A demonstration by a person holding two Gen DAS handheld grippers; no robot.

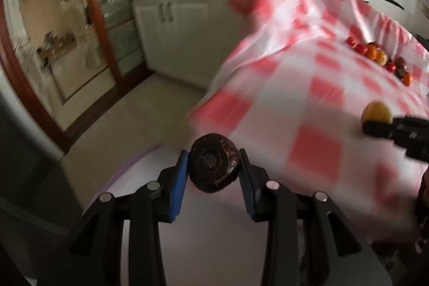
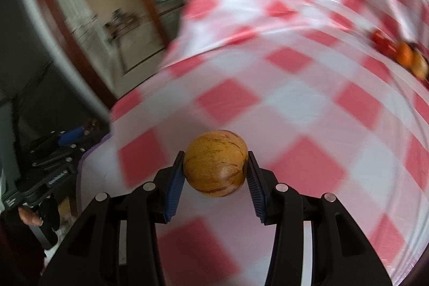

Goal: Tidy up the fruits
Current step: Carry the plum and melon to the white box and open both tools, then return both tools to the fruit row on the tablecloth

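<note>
Left claw (image 1: 213, 169) clamps dark fruit (image 1: 213, 162), right claw (image 2: 215, 169) clamps yellow fruit (image 2: 215, 163), above checked cloth (image 2: 295, 103)

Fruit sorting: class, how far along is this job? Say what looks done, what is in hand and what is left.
Done: a row of fruits lies lined up on the checked cloth. In hand: the left gripper is shut on a dark fruit, and the right gripper on a yellow fruit. Left: setting both down; nothing shows where.
</note>
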